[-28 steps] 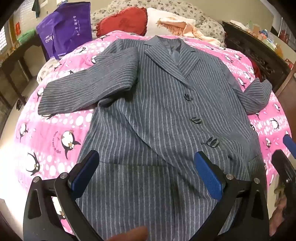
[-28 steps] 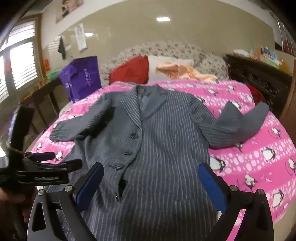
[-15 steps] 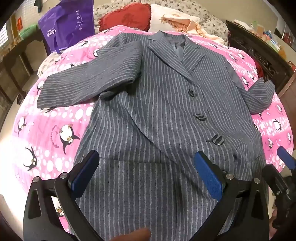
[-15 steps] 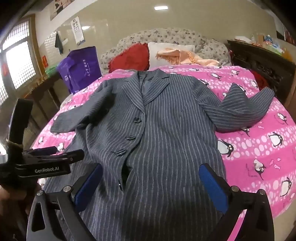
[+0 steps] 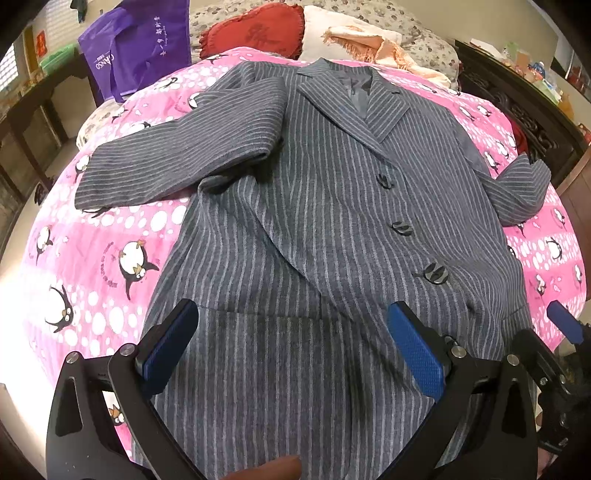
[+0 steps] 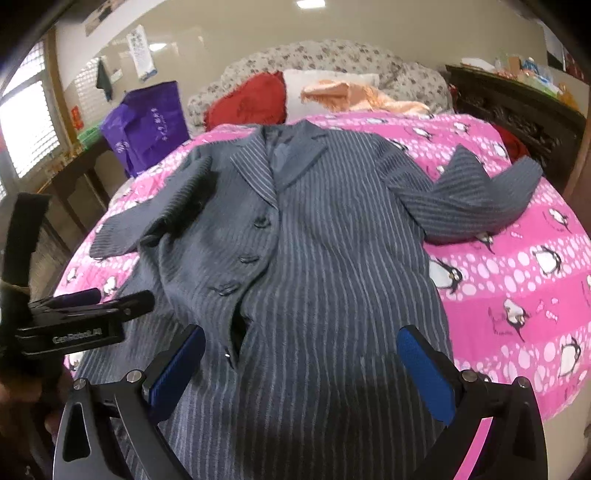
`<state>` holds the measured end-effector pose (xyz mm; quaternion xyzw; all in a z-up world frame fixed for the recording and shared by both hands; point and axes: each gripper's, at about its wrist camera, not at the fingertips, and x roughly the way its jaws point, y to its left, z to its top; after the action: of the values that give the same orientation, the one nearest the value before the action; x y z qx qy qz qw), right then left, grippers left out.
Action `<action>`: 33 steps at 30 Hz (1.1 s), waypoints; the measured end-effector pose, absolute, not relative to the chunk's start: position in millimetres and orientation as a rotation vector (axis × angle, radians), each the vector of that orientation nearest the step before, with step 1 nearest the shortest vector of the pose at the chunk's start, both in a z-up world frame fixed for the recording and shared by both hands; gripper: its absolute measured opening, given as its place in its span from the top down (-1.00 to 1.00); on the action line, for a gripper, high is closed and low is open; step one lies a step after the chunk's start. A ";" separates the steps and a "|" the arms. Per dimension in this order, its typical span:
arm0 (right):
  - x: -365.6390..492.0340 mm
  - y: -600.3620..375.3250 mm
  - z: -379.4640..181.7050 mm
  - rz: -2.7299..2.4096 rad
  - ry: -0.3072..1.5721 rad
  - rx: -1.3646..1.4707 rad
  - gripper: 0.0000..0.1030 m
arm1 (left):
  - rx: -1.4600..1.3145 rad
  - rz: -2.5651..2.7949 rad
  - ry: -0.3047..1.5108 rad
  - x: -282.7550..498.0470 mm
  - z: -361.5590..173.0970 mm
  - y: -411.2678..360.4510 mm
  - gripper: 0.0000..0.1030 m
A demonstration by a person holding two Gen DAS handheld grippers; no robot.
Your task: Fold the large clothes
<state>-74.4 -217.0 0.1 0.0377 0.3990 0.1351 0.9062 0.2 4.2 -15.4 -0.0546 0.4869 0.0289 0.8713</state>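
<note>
While both claws hover spread and empty over its hem, the grey pinstriped wool coat [image 5: 314, 206] lies face-up on the pink penguin-print bed cover [image 5: 110, 236], long axis running straight ahead of the left claw [image 5: 291, 347] and right claw [image 6: 301, 365], collar farthest away.

Grey pinstriped coat [image 5: 332, 221] flat, buttoned, face-up

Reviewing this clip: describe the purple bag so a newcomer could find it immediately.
Start at the bed with the pink penguin quilt where the grey striped coat lies. At its head end, left of the red cushion, stands the purple bag. It alone is purple and carries white lettering.
</note>
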 end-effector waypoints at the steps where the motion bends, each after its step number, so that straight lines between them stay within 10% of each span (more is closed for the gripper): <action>1: -74.1 -218.7 -1.2 0.278 0.829 0.087 -1.00 | -0.113 0.059 1.018 -0.3 -15.6 3.6 -0.99; 33: -84.8 -215.7 -1.8 0.240 0.852 0.109 -1.00 | -0.115 0.040 1.035 -6.8 -23.4 -3.1 -0.99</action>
<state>-84.8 -215.7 -1.8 0.0526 0.4122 0.1161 0.9021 -6.8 -3.1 -23.4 -0.0551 0.4944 0.0189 0.8673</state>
